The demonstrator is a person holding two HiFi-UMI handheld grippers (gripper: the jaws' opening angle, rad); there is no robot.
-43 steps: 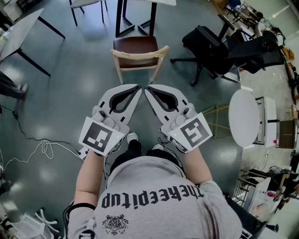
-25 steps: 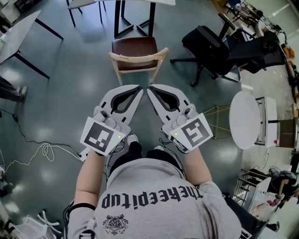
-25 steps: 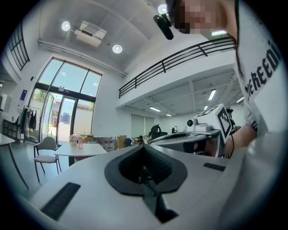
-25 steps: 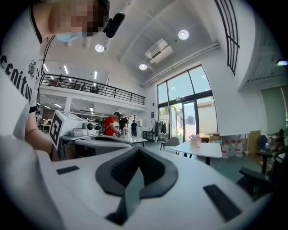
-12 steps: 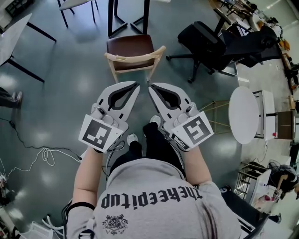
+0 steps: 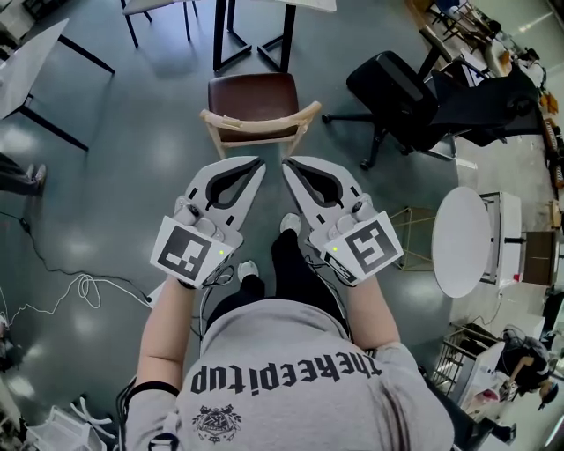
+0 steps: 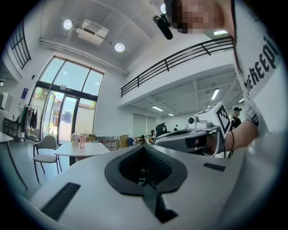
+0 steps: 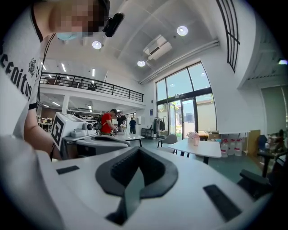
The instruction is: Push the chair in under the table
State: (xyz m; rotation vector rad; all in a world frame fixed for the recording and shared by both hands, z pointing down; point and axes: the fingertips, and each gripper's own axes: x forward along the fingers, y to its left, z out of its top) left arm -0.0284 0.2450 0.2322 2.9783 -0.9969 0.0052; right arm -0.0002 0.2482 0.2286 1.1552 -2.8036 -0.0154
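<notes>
The grey floor (image 6: 132, 150) ahead is open. The table (image 6: 300, 3) stands at the far end of the head view on a dark leg frame. The chair (image 6: 254, 97) stands in front of that frame and faces it, with its brown seat almost wholly out from under the table top and its pale wooden backrest (image 6: 260, 118) turned toward the person. A black office chair (image 6: 397, 88) stands well apart to the right, outside the line of travel. The left gripper (image 6: 257, 164) and the right gripper (image 6: 287, 164) are held side by side, pointing at the backrest but short of it; no contact is visible. The fingers of both are clenched on nothing, which each gripper view confirms. The step in hand appears to be the approach. Procedure: keep the fingers clenched and use them as blunt pushers. Set one tip on the top rail on each side of its middle. Press level and evenly so that the chair runs straight and does not swing. Align the seat between the table legs first, because a skewed chair is likely to catch on the frame.
</notes>
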